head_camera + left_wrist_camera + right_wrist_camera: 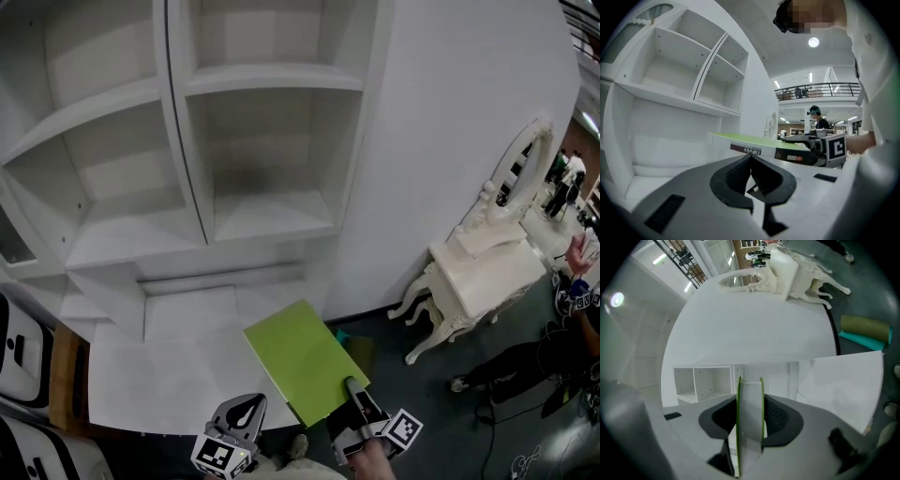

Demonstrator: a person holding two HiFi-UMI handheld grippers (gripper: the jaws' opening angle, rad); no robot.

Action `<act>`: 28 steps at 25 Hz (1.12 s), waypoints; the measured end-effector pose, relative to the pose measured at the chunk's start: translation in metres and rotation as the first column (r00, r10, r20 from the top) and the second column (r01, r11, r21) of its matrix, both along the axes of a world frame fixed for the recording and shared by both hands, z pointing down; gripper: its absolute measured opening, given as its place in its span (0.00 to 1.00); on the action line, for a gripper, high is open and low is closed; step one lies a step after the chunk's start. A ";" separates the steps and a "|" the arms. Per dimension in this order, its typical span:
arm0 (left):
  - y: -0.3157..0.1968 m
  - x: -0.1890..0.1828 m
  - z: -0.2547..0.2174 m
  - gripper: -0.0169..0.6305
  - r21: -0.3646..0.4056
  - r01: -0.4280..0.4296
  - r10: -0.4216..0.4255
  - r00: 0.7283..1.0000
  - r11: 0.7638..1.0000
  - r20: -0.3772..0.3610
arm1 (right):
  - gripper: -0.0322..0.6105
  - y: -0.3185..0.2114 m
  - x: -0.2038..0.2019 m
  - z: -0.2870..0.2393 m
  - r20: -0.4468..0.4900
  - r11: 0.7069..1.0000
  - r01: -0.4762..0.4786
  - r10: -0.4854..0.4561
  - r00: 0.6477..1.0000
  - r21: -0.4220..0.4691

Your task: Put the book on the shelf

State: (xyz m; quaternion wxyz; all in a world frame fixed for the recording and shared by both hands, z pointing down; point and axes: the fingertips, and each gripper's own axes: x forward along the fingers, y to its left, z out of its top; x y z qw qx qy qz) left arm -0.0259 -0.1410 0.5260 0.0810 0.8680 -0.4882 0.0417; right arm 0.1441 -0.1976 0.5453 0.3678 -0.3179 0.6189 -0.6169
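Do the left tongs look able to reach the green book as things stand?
Probably yes. The left tongs are shut and empty, and the green book, clamped in the right tongs, lies flat just ahead with nothing between them; they would need to open first.

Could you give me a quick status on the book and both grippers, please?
Right gripper shut on the green book, held flat. Left gripper shut, empty. Not yet on the shelf. Nothing seen blocking it.
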 end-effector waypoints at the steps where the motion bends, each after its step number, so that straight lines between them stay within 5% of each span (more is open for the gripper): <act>1: -0.002 0.002 -0.001 0.04 -0.003 -0.005 0.005 1.000 1.000 0.009 | 0.28 -0.003 0.001 -0.003 0.005 1.000 -0.002 0.002 1.000 -0.003; 28: -0.025 -0.038 -0.017 0.04 0.031 -0.102 0.101 0.994 0.994 0.050 | 0.27 -0.028 -0.042 -0.129 -0.032 0.997 -0.038 0.040 0.999 0.062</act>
